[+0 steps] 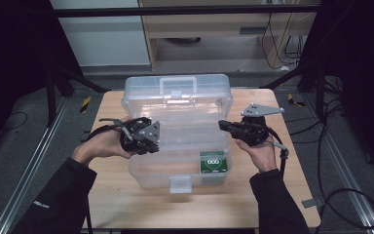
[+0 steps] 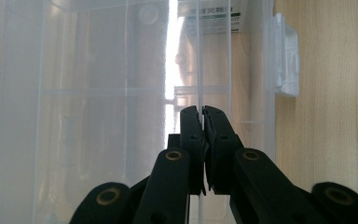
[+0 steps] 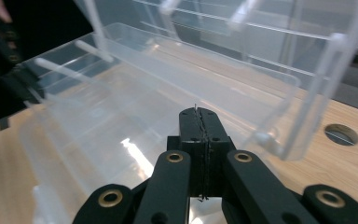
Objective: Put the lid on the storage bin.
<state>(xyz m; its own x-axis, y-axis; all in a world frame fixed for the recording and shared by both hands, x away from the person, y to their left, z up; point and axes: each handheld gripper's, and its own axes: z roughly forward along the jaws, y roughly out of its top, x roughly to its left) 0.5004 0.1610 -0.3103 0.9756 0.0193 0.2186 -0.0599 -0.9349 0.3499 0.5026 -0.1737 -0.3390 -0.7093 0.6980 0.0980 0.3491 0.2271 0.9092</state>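
Observation:
A clear plastic box (image 1: 148, 171) stands on the wooden table with its lid (image 1: 177, 95) raised at the back. A green card pack (image 1: 214, 162) lies in its front right corner. My left gripper (image 1: 143, 145) is at the box's left side; in the left gripper view it (image 2: 201, 109) is shut on a thin clear wall (image 2: 198, 56) that runs away between the jaws. My right gripper (image 1: 222, 125) is at the box's right rim. In the right gripper view it (image 3: 198, 112) is shut over the box (image 3: 121, 116), with a thin sliver in its seam that I cannot identify.
The box's white latch (image 1: 180, 184) hangs on its front wall, also seen in the left gripper view (image 2: 286, 60). The table (image 1: 126, 204) has bare wood in front of the box and a round hole (image 3: 340, 134) near the box's right side. Dark floor and metal rails surround the table.

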